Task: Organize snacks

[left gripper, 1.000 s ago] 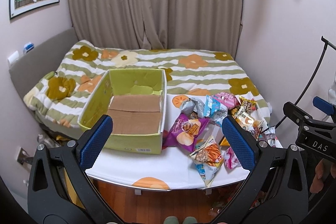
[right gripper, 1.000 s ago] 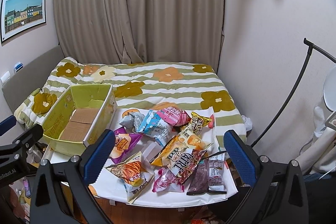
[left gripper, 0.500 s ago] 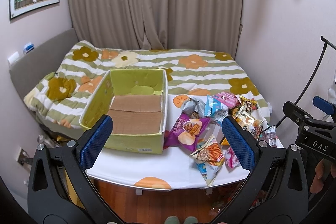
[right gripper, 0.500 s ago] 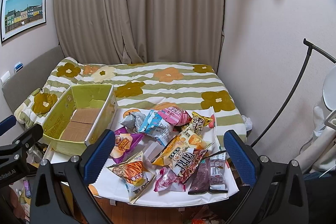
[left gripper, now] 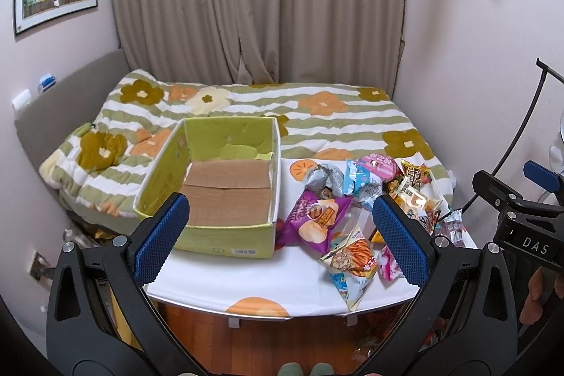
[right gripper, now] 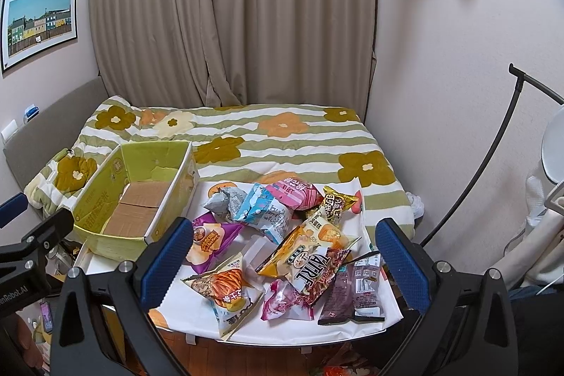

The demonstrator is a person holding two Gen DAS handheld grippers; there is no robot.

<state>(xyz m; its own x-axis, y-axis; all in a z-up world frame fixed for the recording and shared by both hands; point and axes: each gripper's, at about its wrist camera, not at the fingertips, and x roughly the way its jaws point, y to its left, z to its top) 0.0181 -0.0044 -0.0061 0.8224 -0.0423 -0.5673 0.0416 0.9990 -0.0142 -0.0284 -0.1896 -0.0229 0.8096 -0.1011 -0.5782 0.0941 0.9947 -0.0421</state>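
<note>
A green cardboard box (left gripper: 218,185) with a bare brown floor sits open and empty at the left of a white cloth-covered table (left gripper: 246,284) drawn up to a bed under a striped, flower-printed quilt (left gripper: 317,118); a heap of loose snack packets (right gripper: 282,235) lies just beside the box on the right, none yet inside it. The left gripper (left gripper: 280,235) hangs above the near table edge with its blue-padded jaws spread wide and nothing between them; the right gripper (right gripper: 285,256) hovers over the heap in the same way, jaws apart and empty.

The sorting appears to be at its very start, with both tools in approach; the next move probably calls for one gripper to drop onto a packet at the edge of the pile, such as the purple crisp bag (left gripper: 313,217) touching the box's near corner or the orange-printed triangular packet (right gripper: 225,288) nearest the front; the crinkly, air-filled wrappers would likely need a pinch on a sealed seam rather than the slippery belly, and a lift clear of the box wall before release.

Set against the views a second earlier, little differs; the box and every packet lie where they were, and both sets of jaws are as wide as before; the table and its load sit only slightly larger and lower in each view, suggesting a slow drift forward by both hands.
</note>
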